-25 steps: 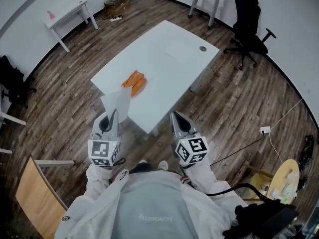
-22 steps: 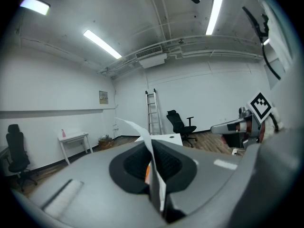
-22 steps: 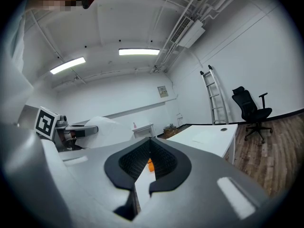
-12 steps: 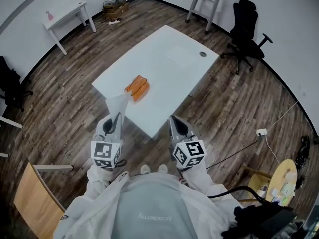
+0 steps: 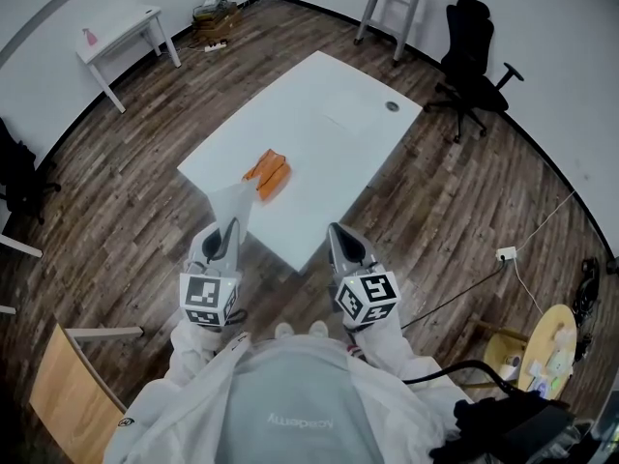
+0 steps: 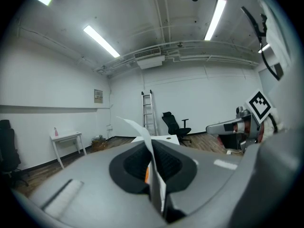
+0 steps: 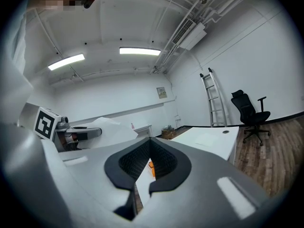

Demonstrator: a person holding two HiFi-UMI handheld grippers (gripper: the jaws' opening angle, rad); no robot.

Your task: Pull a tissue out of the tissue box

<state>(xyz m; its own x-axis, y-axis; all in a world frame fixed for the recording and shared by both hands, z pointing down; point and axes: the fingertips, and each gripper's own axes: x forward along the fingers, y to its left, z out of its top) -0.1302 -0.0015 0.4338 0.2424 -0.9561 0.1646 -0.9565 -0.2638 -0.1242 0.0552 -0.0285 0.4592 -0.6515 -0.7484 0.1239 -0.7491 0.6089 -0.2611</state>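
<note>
Tissue hung pinched in your shut left tool over the surface's near edge; the box lay by that edge. Your right tool was closed, empty.

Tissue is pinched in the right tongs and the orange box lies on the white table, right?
No. The tissue is pinched in the left tongs, as the left gripper view shows. The orange box does lie on the white table.

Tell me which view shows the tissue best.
Head view: the whole tissue shows, sticking out from the left gripper. Left gripper view shows it edge-on, pinched between shut jaws; right gripper view catches it partly.
</note>
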